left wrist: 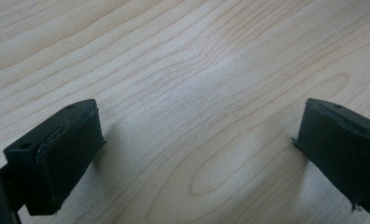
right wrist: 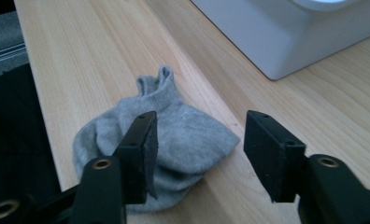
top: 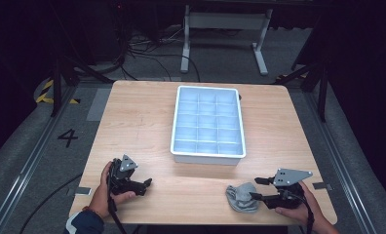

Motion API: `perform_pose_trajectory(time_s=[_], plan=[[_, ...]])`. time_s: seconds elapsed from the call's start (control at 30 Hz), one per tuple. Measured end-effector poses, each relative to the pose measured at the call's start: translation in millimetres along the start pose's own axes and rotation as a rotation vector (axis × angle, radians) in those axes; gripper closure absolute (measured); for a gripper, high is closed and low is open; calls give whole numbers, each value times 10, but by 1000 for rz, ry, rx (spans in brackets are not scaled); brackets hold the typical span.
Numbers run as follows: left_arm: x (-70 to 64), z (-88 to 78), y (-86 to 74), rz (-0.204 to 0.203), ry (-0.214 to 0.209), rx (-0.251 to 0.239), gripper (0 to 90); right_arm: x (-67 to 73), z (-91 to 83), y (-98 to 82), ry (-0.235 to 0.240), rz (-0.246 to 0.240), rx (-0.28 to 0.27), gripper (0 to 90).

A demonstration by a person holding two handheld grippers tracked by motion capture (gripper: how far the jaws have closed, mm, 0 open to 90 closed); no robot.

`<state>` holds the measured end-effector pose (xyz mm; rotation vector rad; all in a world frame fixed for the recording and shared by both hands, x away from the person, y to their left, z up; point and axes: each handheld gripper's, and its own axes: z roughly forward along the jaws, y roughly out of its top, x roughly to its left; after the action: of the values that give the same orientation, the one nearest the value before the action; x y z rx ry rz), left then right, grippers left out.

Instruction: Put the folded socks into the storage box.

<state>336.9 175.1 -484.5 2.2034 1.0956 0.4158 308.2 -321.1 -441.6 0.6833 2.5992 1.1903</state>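
A crumpled grey sock (top: 242, 197) lies near the table's front edge, right of centre. My right gripper (top: 255, 188) sits just to its right, pointing left at it, held in a hand. In the right gripper view the sock (right wrist: 183, 135) lies partly between and beyond the jaws of the right gripper (right wrist: 199, 123); they stand apart and neither pad presses on it. My left gripper (top: 146, 186) rests at the front left in the other hand. The left gripper (left wrist: 199, 121) has its jaws wide apart over bare wood.
A white tray (top: 208, 157) split into several compartments stands at the middle of the wooden table (top: 132, 126); its near wall (right wrist: 286, 37) is close beyond the sock. A metal stand (top: 186, 44) and cables are on the floor behind the table.
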Motion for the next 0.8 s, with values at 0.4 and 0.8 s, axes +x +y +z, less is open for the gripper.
perform_pose_trajectory(time_s=[0.4, 0.8], plan=[[-21, 0, -7, -19, -9, 1, 7, 6, 290, 57, 85, -24, 114, 249], [-21, 0, -8, -18, -12, 0, 7, 130, 484, 47, 114, -38, 191, 133]])
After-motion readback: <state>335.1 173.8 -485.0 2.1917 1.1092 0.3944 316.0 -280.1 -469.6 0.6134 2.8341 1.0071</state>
